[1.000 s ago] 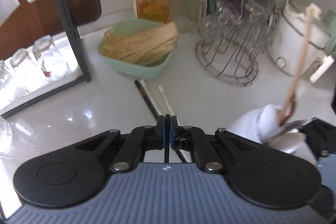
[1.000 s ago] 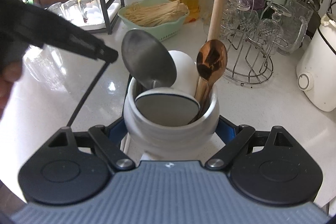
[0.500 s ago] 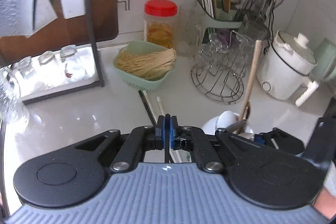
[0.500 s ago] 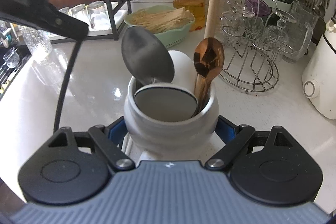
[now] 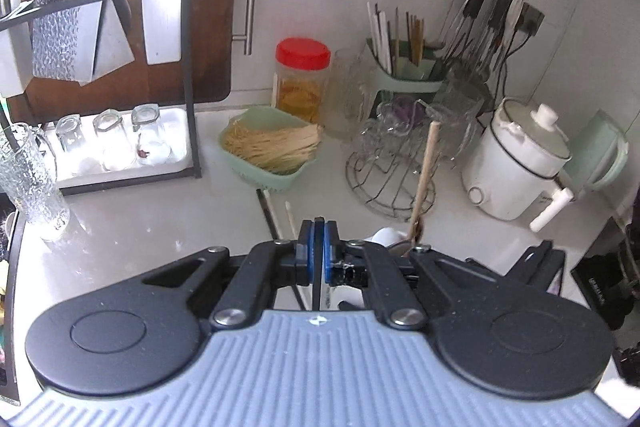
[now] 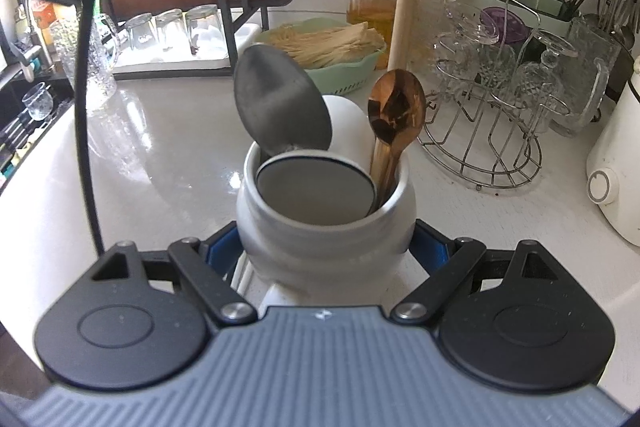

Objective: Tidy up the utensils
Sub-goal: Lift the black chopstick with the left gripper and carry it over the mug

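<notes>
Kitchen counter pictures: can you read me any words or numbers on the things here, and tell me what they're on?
No text here can be read.
Red-lidded jar: a pale label strip down its side, too blurred to read.
Black box at the right edge: small light print, too small to read.
Orange packet at the far left: white marks, too blurred to read.
</notes>
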`<act>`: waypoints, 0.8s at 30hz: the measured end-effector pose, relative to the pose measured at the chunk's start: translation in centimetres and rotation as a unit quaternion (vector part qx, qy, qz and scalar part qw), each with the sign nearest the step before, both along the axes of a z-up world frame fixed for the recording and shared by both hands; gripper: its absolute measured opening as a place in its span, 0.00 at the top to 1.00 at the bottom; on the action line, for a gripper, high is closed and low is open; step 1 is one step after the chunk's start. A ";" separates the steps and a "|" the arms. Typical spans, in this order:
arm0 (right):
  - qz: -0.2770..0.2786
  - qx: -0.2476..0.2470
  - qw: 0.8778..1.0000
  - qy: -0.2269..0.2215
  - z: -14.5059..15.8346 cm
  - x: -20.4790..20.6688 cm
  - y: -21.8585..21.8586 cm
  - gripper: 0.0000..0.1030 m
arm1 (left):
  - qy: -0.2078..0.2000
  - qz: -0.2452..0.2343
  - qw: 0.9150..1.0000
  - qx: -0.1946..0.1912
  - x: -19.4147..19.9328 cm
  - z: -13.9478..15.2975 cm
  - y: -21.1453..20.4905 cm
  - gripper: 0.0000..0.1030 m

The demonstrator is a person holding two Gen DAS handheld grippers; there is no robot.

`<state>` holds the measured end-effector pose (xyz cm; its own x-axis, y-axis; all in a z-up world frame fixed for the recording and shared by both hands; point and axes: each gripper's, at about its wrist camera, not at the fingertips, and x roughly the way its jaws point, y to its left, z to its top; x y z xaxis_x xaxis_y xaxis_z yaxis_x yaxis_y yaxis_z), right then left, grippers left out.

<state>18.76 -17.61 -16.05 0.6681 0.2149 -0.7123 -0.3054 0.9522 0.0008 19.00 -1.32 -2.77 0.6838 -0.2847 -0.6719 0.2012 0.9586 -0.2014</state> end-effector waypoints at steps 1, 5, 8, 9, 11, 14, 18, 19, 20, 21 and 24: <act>0.002 0.002 1.000 -0.002 0.0 0.0 -0.1 0.12 | 0.001 0.001 1.000 -0.002 0.0 0.2 0.0 0.95; 0.005 0.006 1.000 -0.002 -0.1 0.0 -0.2 0.12 | -0.006 0.000 1.000 -0.002 0.0 1.2 0.1 0.95; 0.009 0.007 1.000 -0.003 -0.1 0.0 -0.3 0.12 | -0.014 0.002 1.000 -0.003 0.1 1.9 0.3 0.95; 0.010 0.009 1.000 -0.005 -0.2 -0.1 -0.4 0.12 | -0.015 0.001 1.000 -0.009 0.1 2.1 0.4 0.95; 0.012 0.013 1.000 -0.005 -0.3 -0.1 -0.5 0.12 | -0.024 0.001 1.000 -0.008 0.2 2.7 0.5 0.95; 0.013 0.016 1.000 -0.005 -0.3 0.0 -0.6 0.12 | -0.037 -0.004 0.999 -0.006 0.4 3.8 0.4 0.95; 0.016 0.016 1.000 -0.005 -0.3 0.1 -0.7 0.12 | -0.057 -0.016 0.998 0.001 0.7 5.7 0.0 0.95; 0.016 0.016 1.000 -0.006 -0.4 0.1 -0.7 0.12 | -0.062 -0.018 0.998 0.001 0.8 6.1 -0.1 0.95; 0.016 0.016 1.000 -0.006 -0.4 0.2 -0.7 0.12 | -0.067 -0.021 0.998 0.002 0.9 6.6 -0.2 0.95; 0.016 0.016 1.000 -0.007 -0.4 0.2 -0.7 0.12 | -0.071 -0.023 0.997 0.003 1.0 7.2 -0.2 0.95; 0.016 0.016 1.000 -0.007 -0.4 0.3 -0.7 0.12 | -0.087 -0.028 0.996 0.003 1.0 8.9 -0.5 0.95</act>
<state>19.04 -18.31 -16.46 0.6706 0.2600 -0.6948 -0.3368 0.9412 0.0271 20.05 -1.78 6.17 0.7727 -0.3229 -0.5465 0.2862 0.9457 -0.1540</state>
